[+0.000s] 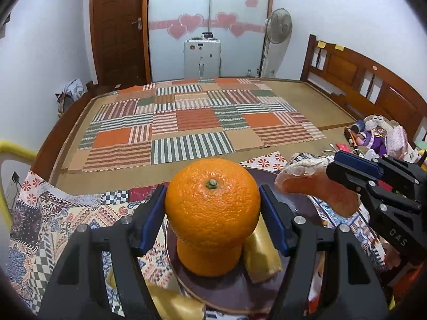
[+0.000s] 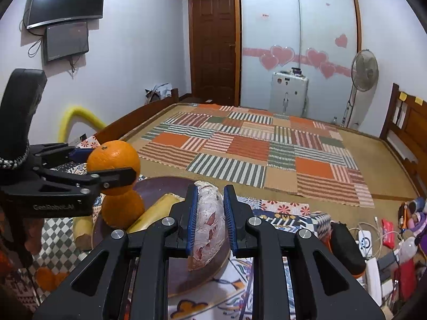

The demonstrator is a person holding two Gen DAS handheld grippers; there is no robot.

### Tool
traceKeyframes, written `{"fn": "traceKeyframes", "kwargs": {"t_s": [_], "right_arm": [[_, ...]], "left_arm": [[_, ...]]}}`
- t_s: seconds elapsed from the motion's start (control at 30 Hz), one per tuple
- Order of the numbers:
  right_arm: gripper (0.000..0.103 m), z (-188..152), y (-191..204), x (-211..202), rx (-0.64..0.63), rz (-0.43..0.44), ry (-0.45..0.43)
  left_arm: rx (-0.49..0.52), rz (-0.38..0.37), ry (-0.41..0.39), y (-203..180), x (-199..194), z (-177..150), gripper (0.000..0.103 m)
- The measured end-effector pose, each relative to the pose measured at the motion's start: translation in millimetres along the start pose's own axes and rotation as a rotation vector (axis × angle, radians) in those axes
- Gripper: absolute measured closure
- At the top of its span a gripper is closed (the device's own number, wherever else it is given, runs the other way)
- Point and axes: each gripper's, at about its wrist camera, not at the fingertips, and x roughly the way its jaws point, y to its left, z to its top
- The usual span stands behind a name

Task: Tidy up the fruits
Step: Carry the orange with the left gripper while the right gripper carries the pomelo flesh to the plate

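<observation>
My left gripper (image 1: 212, 214) is shut on a whole orange (image 1: 212, 202), stem up, held just over a second orange (image 1: 209, 260) that sits on a dark round plate (image 1: 229, 290). A yellow banana (image 1: 260, 256) lies on the plate beside that orange. My right gripper (image 2: 210, 220) is shut on a peeled citrus segment (image 2: 209, 221), pinkish with white pith, above the plate's (image 2: 160, 184) near side. The right wrist view shows the left gripper (image 2: 106, 172) with its orange (image 2: 113, 160) at left, and the banana (image 2: 157, 210) beneath. The segment (image 1: 320, 186) shows at right in the left wrist view.
The plate rests on a patterned patchwork cloth (image 1: 66, 213) at the near edge of a big bed with a striped mat (image 1: 192, 128). Toys and clutter (image 1: 379, 136) lie at the right by the wooden headboard (image 1: 373, 80). More orange fruit (image 2: 49, 277) lies low at left.
</observation>
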Motion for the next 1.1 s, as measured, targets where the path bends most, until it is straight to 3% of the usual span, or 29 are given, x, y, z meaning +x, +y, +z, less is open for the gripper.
{"fn": "traceKeyframes", "kwargs": {"t_s": [0.67,1.1], "right_arm": [[0.085,-13.2,2.6,33.3,0.014,0.029,0.118],[0.085,-18.2,8.3,41.7,-0.012,0.033,0.175]], "left_arm": [[-0.003,0.001,0.134,2.8,50.3,9.4,0.034],[-0.017,0.004,0.162,4.5,56.3,6.6,0.034]]}}
